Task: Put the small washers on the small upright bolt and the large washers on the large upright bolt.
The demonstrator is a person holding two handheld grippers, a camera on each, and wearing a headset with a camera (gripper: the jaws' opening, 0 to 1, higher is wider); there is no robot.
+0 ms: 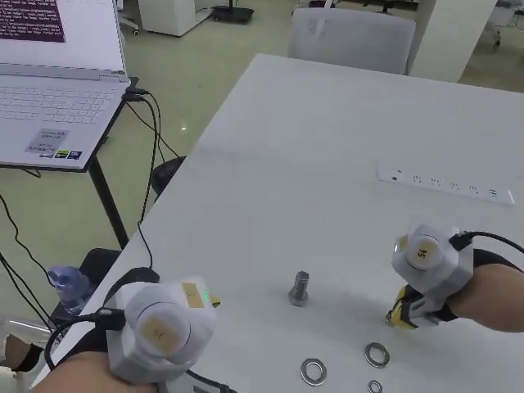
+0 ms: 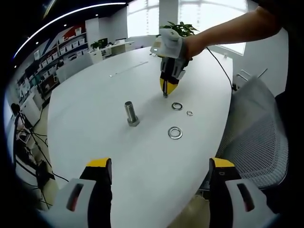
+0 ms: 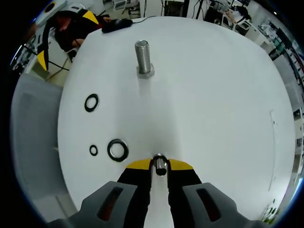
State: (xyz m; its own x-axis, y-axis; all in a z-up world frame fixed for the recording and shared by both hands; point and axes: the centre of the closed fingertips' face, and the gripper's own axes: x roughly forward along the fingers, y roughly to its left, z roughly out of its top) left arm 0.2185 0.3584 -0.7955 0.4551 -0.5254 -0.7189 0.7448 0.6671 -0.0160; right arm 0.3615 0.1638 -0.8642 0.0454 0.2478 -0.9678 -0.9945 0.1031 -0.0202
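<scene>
The large bolt (image 1: 300,288) stood upright on its head on the white counter (image 1: 327,164). In the head view, two large washers (image 1: 313,371) and one small washer (image 1: 375,386) lay flat at about 5 o'clock from it. At its 3 o'clock the right tool (image 1: 403,316) was clamped on the small bolt (image 3: 159,165), pointed down at the counter, while the left tool (image 2: 160,166), at 8 o'clock, stood wide open and held nothing.
</scene>
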